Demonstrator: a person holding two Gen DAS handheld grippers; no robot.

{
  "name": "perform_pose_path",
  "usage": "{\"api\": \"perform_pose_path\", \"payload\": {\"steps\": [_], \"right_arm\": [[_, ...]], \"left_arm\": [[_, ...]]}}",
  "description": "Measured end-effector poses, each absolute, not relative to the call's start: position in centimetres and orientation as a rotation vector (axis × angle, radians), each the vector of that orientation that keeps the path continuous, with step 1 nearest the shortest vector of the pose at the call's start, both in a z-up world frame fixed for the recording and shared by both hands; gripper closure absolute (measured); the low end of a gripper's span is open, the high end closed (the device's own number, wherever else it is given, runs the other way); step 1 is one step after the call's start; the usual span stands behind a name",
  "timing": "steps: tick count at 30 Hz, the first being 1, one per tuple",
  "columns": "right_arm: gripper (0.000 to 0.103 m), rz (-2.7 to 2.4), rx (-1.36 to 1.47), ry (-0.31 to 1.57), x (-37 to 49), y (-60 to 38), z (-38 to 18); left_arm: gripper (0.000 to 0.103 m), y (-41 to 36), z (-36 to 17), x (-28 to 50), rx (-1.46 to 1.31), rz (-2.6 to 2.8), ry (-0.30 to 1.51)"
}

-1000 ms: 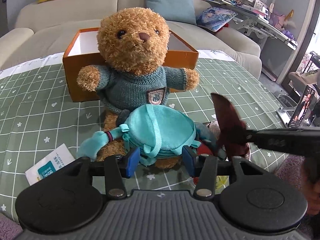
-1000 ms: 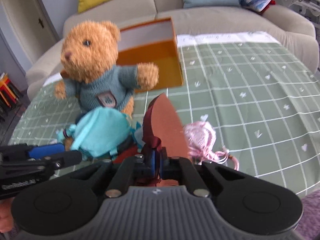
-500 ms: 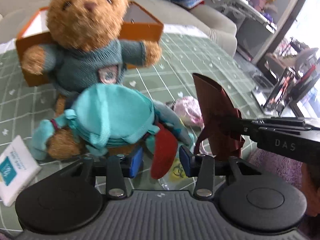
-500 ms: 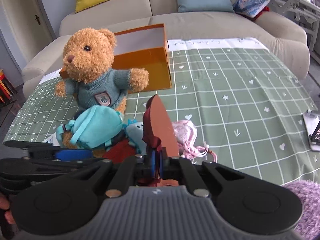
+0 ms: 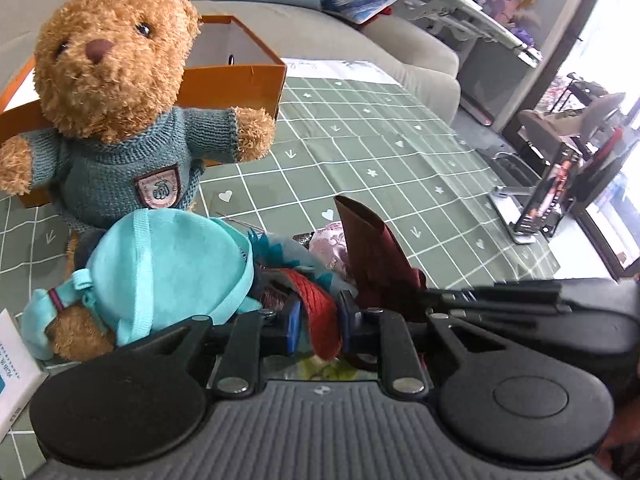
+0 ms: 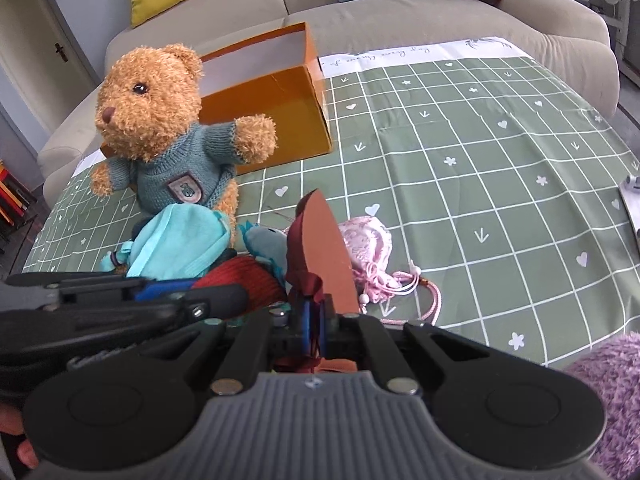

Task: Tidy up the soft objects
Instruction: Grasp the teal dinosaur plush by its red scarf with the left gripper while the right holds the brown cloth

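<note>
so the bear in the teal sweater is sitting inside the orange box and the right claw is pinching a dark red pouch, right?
Not quite: the bear sits on the tablecloth in front of the orange box, not inside it, as the right wrist view shows. The right claw does pinch the dark red pouch.
</note>
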State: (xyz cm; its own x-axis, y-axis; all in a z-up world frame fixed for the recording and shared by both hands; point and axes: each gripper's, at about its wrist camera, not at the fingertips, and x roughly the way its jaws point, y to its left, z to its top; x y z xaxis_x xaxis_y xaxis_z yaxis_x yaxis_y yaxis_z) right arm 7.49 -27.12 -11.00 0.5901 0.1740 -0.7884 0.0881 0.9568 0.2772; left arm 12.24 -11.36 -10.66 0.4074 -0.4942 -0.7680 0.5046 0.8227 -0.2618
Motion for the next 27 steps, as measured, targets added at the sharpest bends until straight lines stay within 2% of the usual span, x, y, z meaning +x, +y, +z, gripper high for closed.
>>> {"api": "perform_pose_path", "payload": {"steps": [5, 7, 10, 27], "right_arm": [[0.102, 0.048, 0.315, 0.963, 7.8, -27.2, -11.6], [0.102, 0.049, 0.314, 0.969, 7.9, -27.2, -11.8], [0.102, 0.054, 0.305, 0.969, 7.8, -27.0, -11.8], [0.102, 0.073, 0.158, 0.880, 5.8, -24.5, -8.3]], "left_arm": [[0.078, -12.6, -11.6, 13.3, 0.019, -0.602, 1.013], [0.089, -12.4, -11.9, 13.4, 0.005, -0.588, 1.028], [0.097, -12.0, -11.9, 13.2, -0.013, -0.581, 1.017], [0.100, -9.1, -7.6, 11.1, -0.039, -0.540, 0.937]]}}
